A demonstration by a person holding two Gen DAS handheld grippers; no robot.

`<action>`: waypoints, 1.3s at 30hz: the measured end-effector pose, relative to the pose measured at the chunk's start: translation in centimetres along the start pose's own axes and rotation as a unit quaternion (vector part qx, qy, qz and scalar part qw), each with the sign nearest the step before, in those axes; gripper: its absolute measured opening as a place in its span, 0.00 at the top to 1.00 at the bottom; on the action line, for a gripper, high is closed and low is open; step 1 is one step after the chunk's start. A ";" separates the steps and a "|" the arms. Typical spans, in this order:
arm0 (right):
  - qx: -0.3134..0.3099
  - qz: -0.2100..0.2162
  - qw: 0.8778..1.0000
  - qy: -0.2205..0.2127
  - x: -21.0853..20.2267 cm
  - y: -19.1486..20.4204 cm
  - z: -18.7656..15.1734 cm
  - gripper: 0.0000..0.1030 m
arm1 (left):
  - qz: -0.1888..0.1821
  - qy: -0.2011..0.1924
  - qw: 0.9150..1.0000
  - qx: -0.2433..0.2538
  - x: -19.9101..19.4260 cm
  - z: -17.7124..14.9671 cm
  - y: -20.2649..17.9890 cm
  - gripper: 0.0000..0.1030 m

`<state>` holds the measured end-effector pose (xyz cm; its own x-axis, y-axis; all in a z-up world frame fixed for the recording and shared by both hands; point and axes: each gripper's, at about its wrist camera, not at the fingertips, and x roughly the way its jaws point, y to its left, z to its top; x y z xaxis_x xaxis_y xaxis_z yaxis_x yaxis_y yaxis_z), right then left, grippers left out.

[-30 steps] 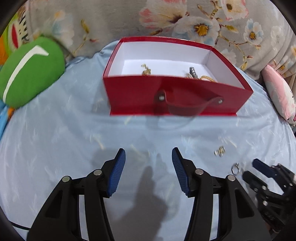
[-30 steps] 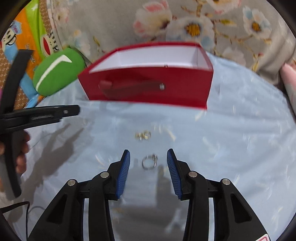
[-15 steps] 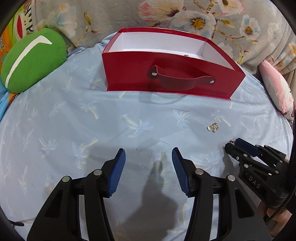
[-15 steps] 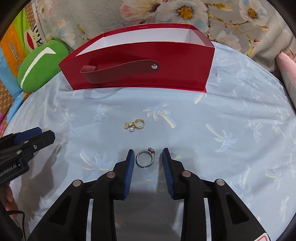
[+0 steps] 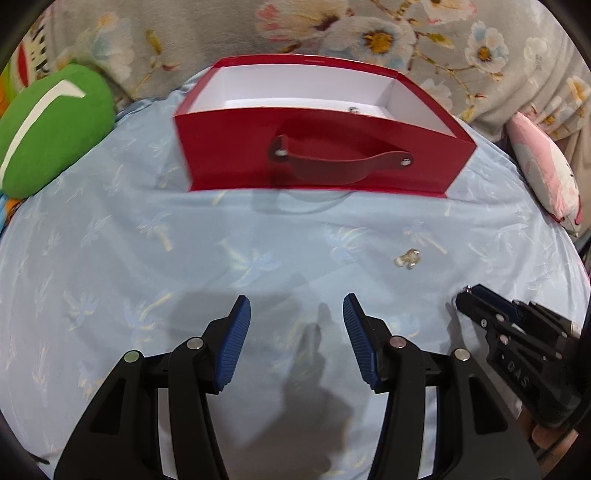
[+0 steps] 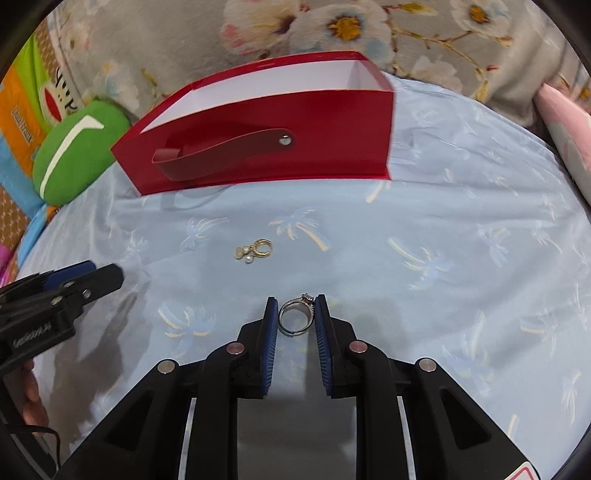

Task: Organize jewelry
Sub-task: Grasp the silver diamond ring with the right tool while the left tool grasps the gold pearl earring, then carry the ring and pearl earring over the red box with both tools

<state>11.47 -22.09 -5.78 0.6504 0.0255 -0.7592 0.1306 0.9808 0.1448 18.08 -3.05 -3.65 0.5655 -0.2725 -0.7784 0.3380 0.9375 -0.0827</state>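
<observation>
A silver ring with a small stone (image 6: 295,314) stands on edge between the blue pads of my right gripper (image 6: 295,314). The jaws are closing and both pads touch the ring. A gold earring with a pearl (image 6: 255,251) lies on the light blue cloth just ahead and to the left, also seen in the left wrist view (image 5: 406,257). The red box (image 6: 258,147) with a strap handle stands open at the back. My left gripper (image 5: 297,314) hovers open over bare cloth with nothing between its fingers. The right gripper (image 5: 465,295) shows at the lower right of that view.
A green cushion (image 5: 48,133) lies left of the red box (image 5: 325,155) and a pink cushion (image 5: 543,173) to its right. Floral fabric (image 5: 369,33) rises behind. A small metal piece (image 5: 352,109) shows inside the box. A hand holds the left gripper (image 6: 107,273).
The right jaws have narrowed from well apart to touching the ring, which now stands on edge between the pads. The left gripper has shifted slightly and stays open.
</observation>
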 end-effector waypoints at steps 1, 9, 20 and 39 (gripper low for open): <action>0.006 -0.002 1.000 -0.002 -0.4 -0.3 -0.2 0.82 | -0.006 0.000 1.000 0.009 0.2 0.5 -0.8 0.51; 0.046 -0.010 0.999 -0.011 -3.0 -3.5 -1.7 0.82 | -0.061 0.022 0.996 0.060 3.9 2.8 -6.8 0.52; 0.066 -0.001 0.998 -0.011 -3.1 -5.0 -2.6 0.82 | -0.058 0.025 0.995 0.073 6.3 2.6 -8.8 0.88; 0.026 0.013 0.998 -0.051 -5.3 -2.7 0.1 0.82 | -0.067 -0.039 0.996 0.047 -1.0 3.0 -4.1 0.92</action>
<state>7.76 -24.84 -2.10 0.7268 0.0287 -0.6862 0.1500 0.9684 0.1994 18.44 -7.31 -0.68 0.5668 -0.4133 -0.7127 0.4818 0.8680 -0.1202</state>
